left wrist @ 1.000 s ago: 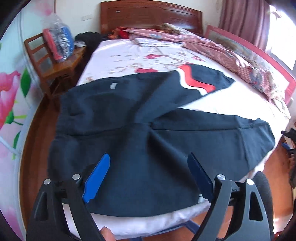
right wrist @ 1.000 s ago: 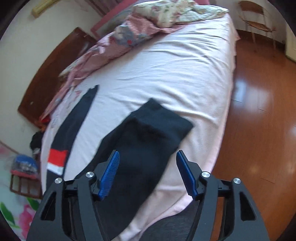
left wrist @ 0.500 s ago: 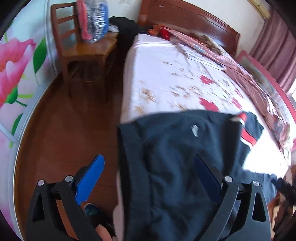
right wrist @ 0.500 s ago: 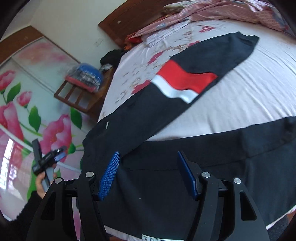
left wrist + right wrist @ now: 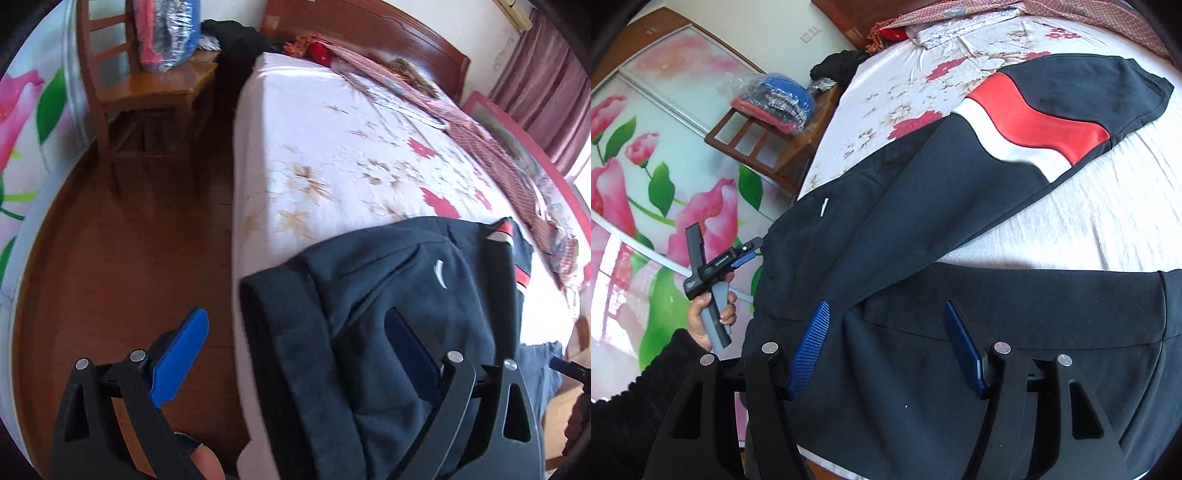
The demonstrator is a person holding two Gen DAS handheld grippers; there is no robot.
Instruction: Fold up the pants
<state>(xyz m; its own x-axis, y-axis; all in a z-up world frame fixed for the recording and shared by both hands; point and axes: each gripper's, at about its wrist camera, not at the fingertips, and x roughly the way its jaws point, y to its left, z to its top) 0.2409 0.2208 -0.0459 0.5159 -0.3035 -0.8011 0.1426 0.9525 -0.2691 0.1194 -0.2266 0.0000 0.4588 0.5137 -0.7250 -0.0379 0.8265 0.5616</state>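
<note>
Bare floor [image 5: 122, 258] lies open beside the bed [image 5: 332, 155]; a chair [image 5: 147, 85] blocks its far end.

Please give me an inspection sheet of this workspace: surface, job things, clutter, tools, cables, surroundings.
Surface: bed with a pale floral sheet, wrinkled on the far side.
Job's things: dark pants lie spread on the bed, legs apart; one leg has a red and white band; waistband hangs at the bed edge.
Clutter: patterned quilt bunched along the far side.
Tools: left tool open, astride the waistband; right tool open, over the pants.
Cables: nothing seen.
Surroundings: wooden chair with a plastic bag, headboard, curtain, wooden floor.
</note>
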